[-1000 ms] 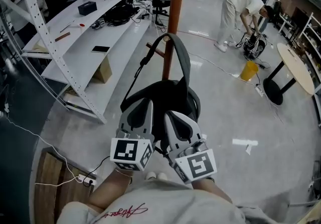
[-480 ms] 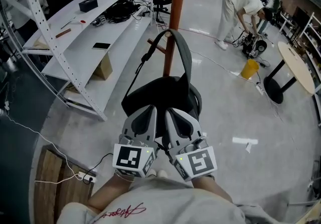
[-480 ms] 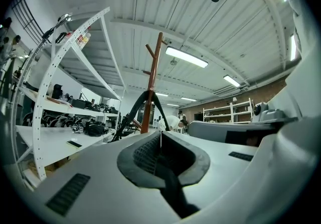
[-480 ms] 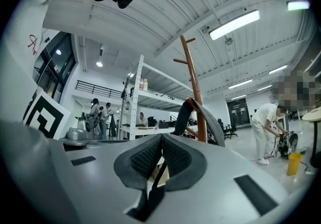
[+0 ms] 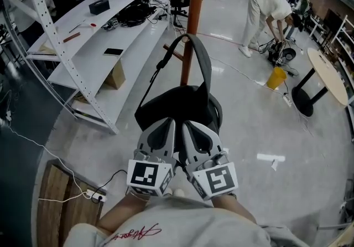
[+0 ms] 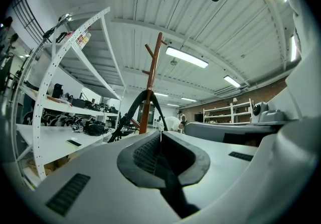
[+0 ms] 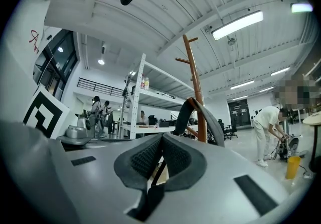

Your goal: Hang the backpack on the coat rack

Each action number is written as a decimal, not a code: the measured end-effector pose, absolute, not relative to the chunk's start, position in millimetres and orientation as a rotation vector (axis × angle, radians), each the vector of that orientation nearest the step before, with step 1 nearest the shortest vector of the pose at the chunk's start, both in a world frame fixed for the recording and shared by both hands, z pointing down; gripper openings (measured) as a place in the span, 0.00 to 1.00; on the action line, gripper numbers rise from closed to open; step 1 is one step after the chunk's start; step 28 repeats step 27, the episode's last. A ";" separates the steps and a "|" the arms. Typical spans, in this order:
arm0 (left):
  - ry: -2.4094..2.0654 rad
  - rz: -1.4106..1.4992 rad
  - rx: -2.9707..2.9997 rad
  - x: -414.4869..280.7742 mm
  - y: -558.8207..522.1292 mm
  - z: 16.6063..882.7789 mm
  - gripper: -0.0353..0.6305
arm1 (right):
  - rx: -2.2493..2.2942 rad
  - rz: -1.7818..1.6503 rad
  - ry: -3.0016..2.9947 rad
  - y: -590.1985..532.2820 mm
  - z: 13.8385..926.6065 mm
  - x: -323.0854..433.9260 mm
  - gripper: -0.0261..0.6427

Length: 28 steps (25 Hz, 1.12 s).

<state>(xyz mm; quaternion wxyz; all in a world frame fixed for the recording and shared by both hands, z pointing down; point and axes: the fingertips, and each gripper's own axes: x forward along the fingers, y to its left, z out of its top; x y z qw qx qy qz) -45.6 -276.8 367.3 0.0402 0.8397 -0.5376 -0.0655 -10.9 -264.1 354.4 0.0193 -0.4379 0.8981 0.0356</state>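
A black backpack (image 5: 177, 102) hangs low beside the brown coat rack pole (image 5: 193, 2). Its grey strap (image 5: 202, 60) loops up against the pole, above a short peg (image 5: 172, 55). My left gripper (image 5: 169, 123) and right gripper (image 5: 187, 125) lie side by side over the bag's lower half, which they hide. Both are shut, pads pressed together with no fabric showing between them. In the left gripper view the left gripper (image 6: 160, 135) points at the rack (image 6: 150, 87) and the straps (image 6: 131, 110). The right gripper (image 7: 162, 137) faces the rack (image 7: 194, 87) and the strap (image 7: 183, 112).
White shelving (image 5: 99, 35) with gear runs along the left. A person (image 5: 268, 13) bends over at the back right near a yellow bucket (image 5: 275, 78) and a round table (image 5: 326, 74). A wooden board (image 5: 55, 201) and a power strip (image 5: 94, 199) lie near my feet.
The two grippers have drawn closer together over the bag. The backpack and its strap have barely moved.
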 end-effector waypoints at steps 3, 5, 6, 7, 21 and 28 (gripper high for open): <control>-1.644 -0.197 2.570 -45.8 -276.5 370.7 0.09 | -1.344 0.062 2.797 -264.1 359.8 -12.3 0.06; -1.643 -0.196 2.573 -45.0 -275.9 370.0 0.09 | -1.342 0.050 2.797 -263.2 360.0 -12.0 0.06; -1.642 -0.197 2.574 -44.8 -275.7 369.3 0.09 | -1.343 0.059 2.798 -262.6 359.2 -11.9 0.06; -1.642 -0.197 2.575 -44.6 -275.6 368.9 0.09 | -1.345 0.071 2.799 -262.1 358.1 -11.8 0.06; -1.645 -0.190 2.557 -48.1 -271.7 373.1 0.09 | -1.337 0.101 2.813 -258.5 357.1 -17.1 0.06; -1.625 -0.190 2.547 -48.5 -271.9 376.3 0.09 | -1.338 0.042 2.809 -258.0 359.1 -19.2 0.06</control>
